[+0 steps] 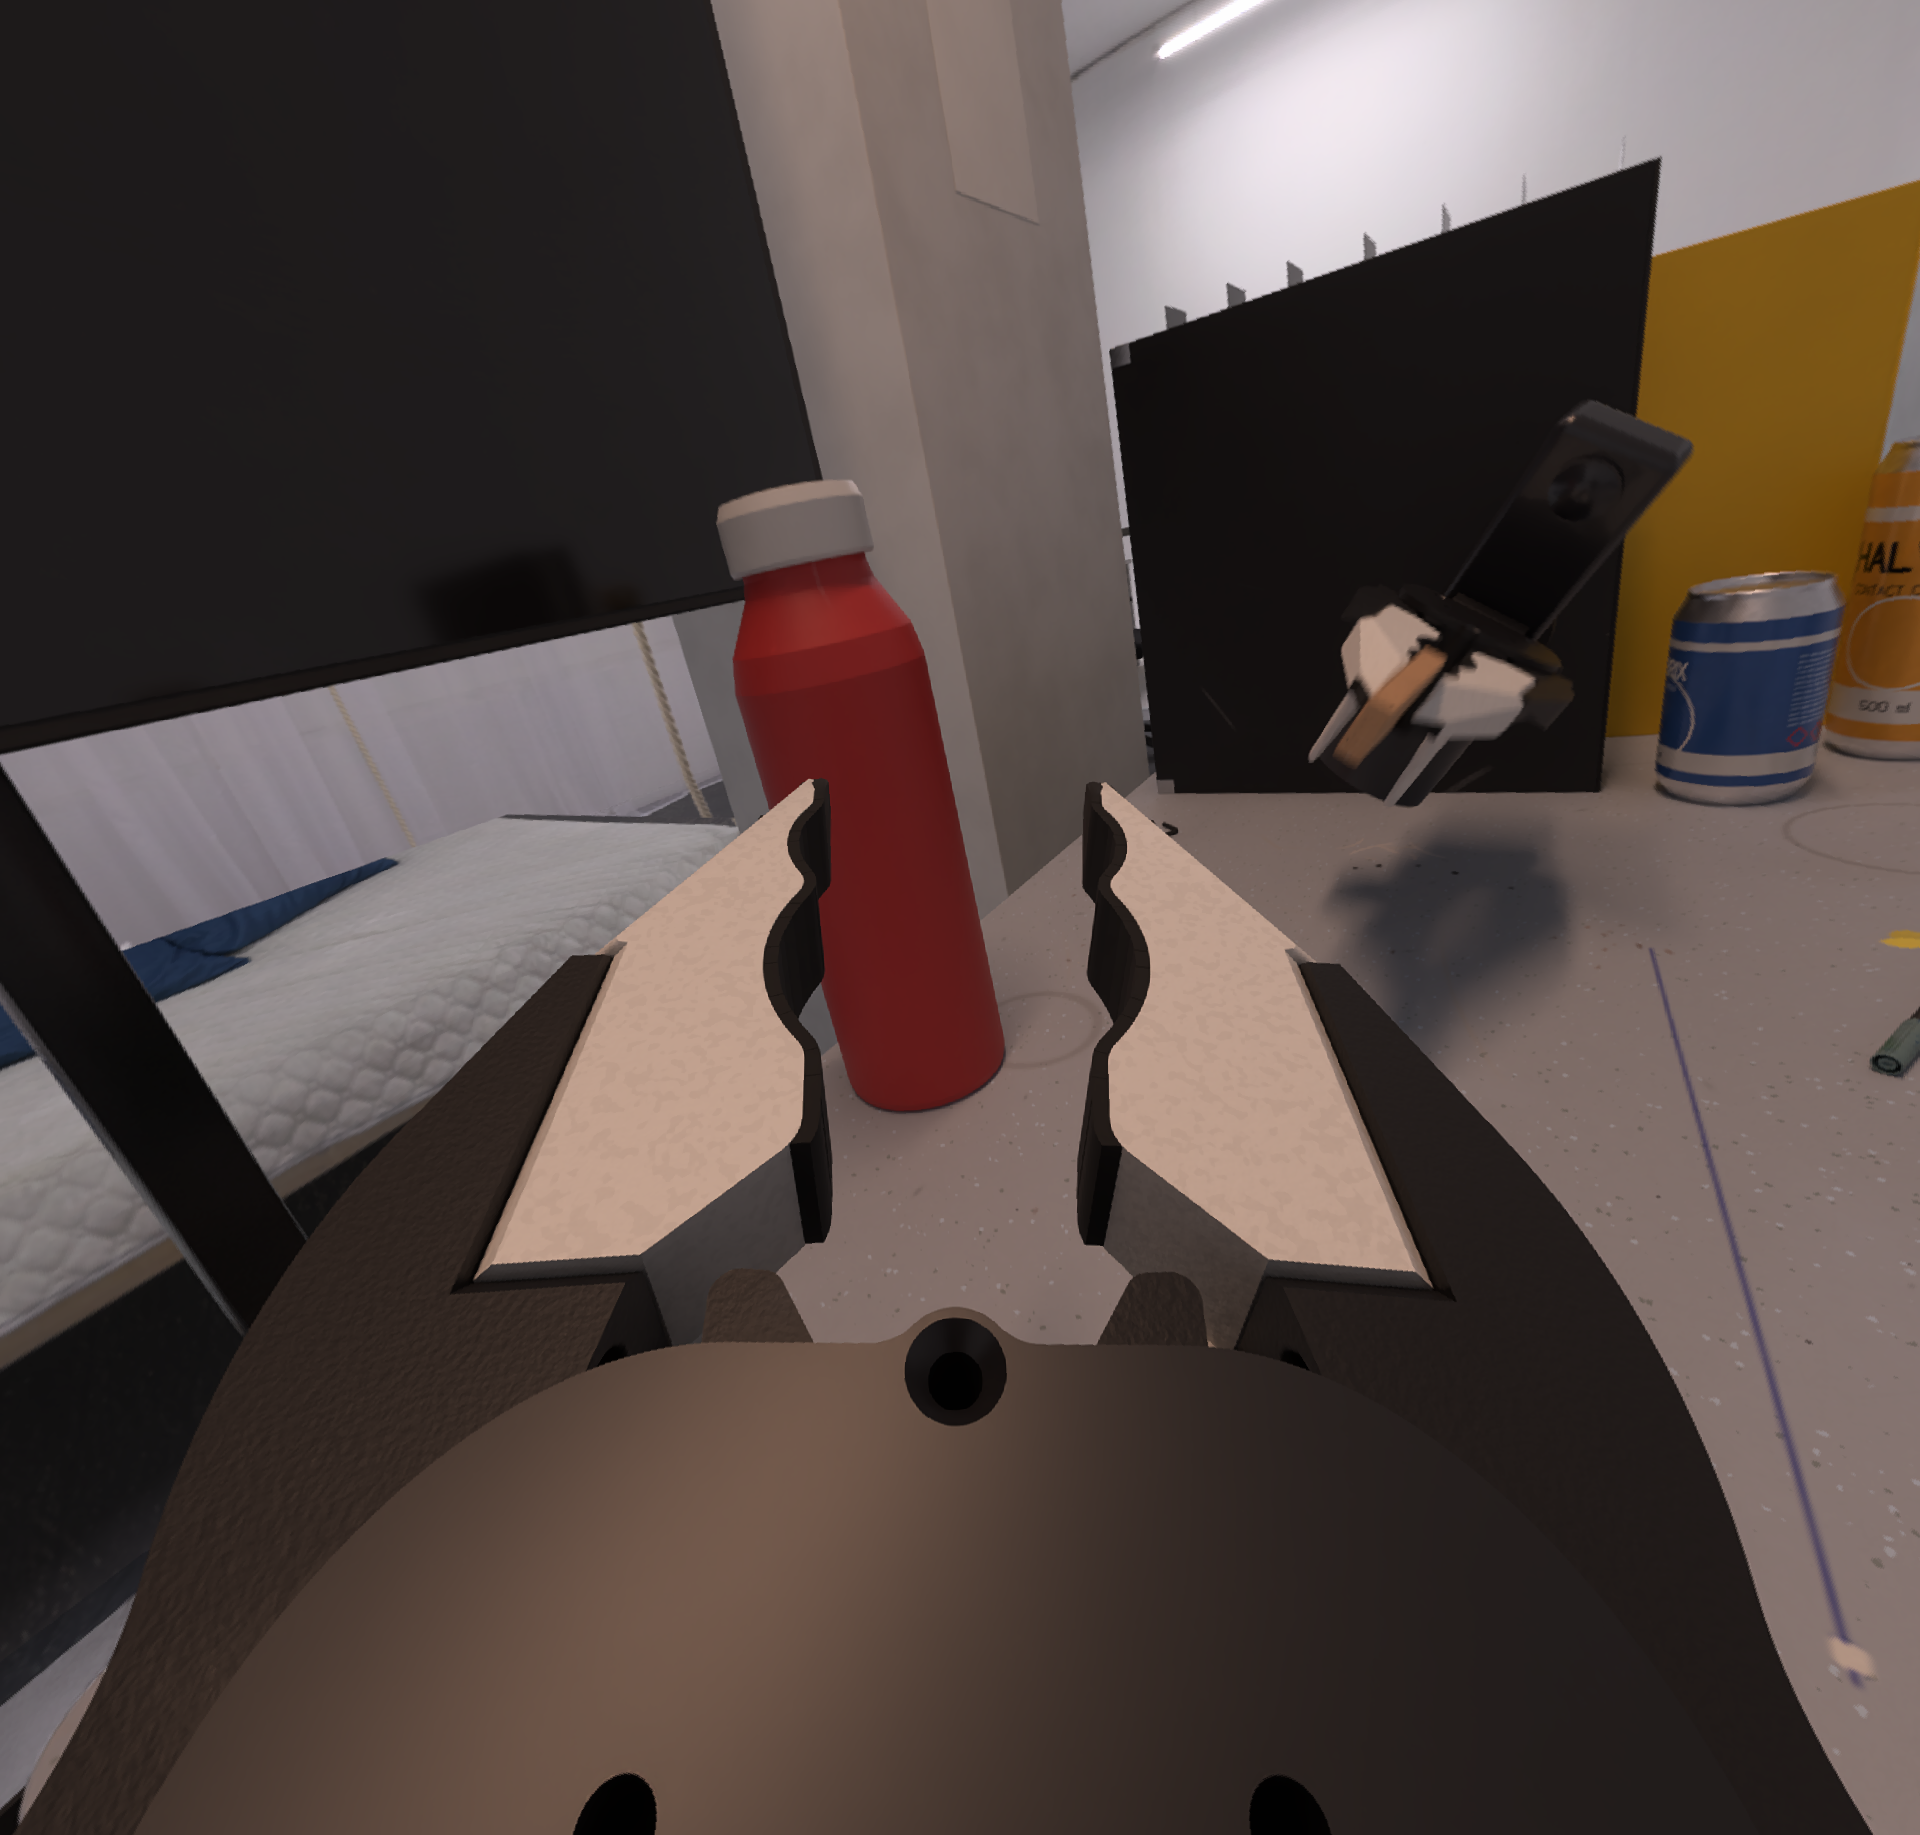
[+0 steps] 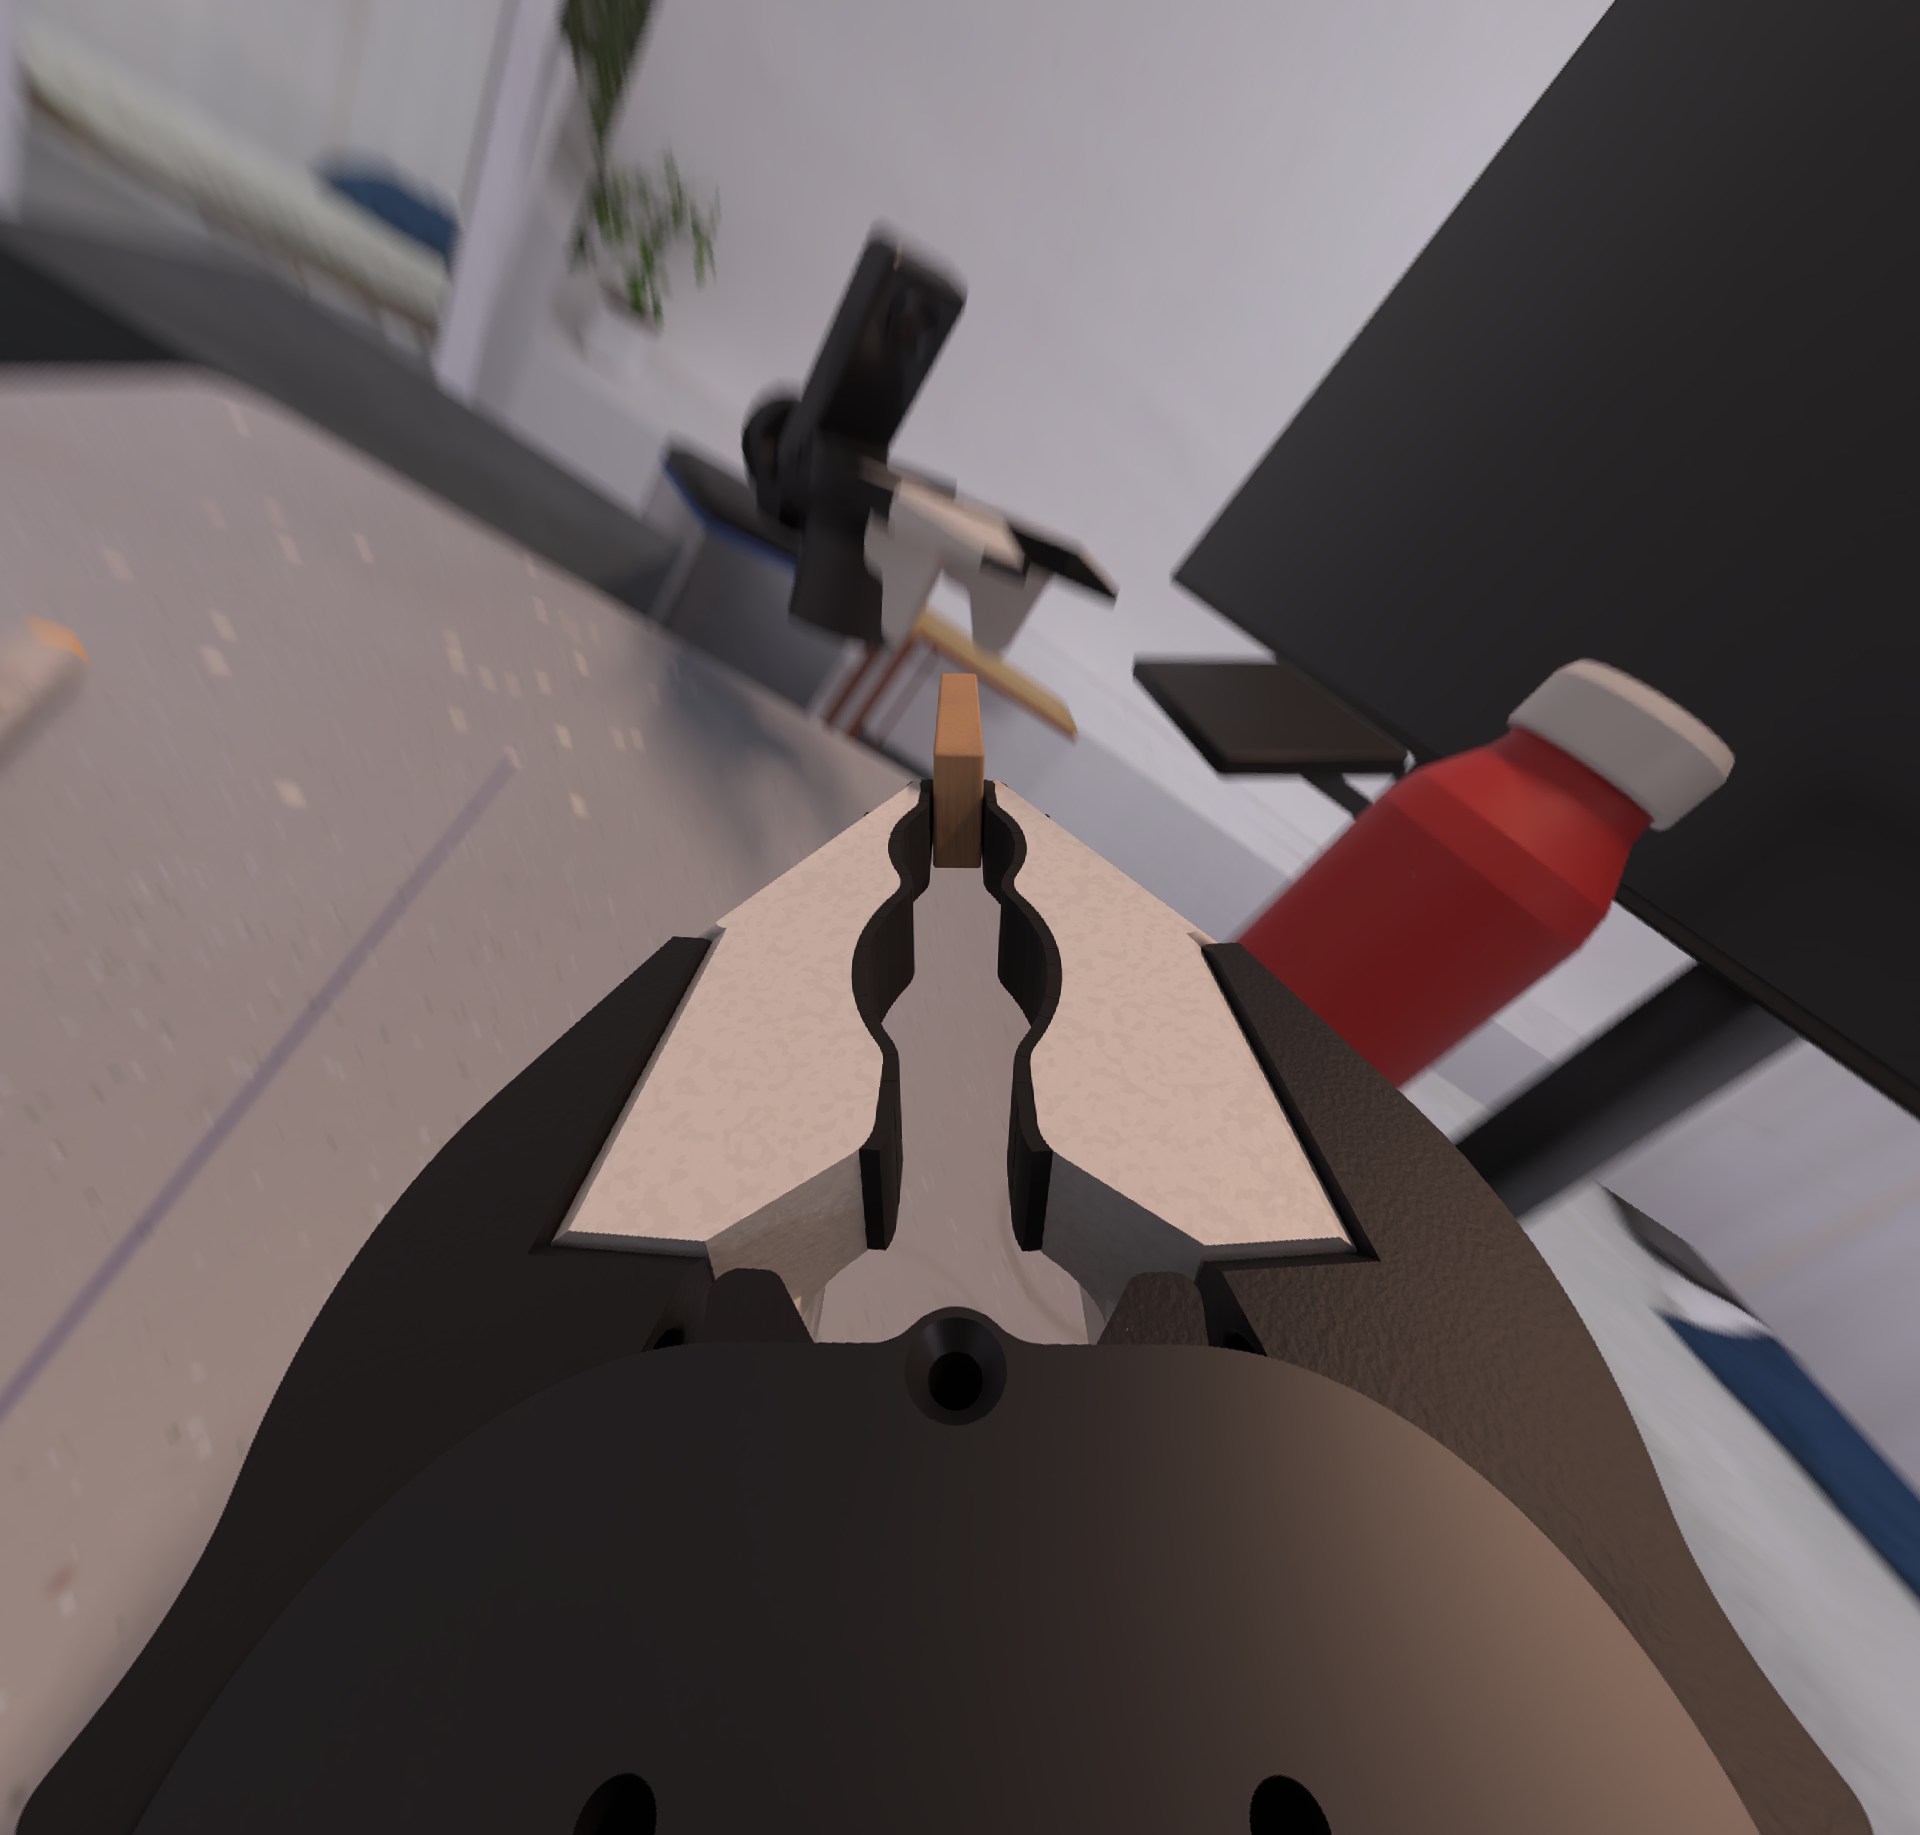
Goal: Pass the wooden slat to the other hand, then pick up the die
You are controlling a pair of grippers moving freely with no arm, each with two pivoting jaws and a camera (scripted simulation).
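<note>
My right gripper (image 2: 956,798) is shut on the wooden slat (image 2: 956,777), which stands on edge between the fingertips and sticks out forward. In the left wrist view, the right gripper (image 1: 1363,775) hovers above the table at the right, with the slat (image 1: 1387,710) in it. My left gripper (image 1: 956,809) is open and empty, low over the table in front of a red bottle. From the right wrist view, the left gripper (image 2: 951,637) shows farther off, open. I see no die in either view.
A red bottle (image 1: 862,829) with a white cap stands on the speckled table (image 1: 1351,1162), just beyond the left fingertips, and shows in the right wrist view (image 2: 1455,902). A blue can (image 1: 1745,689), an orange can (image 1: 1881,601) and a marker (image 1: 1901,1042) are at the right. A black monitor (image 1: 364,279) stands at the left.
</note>
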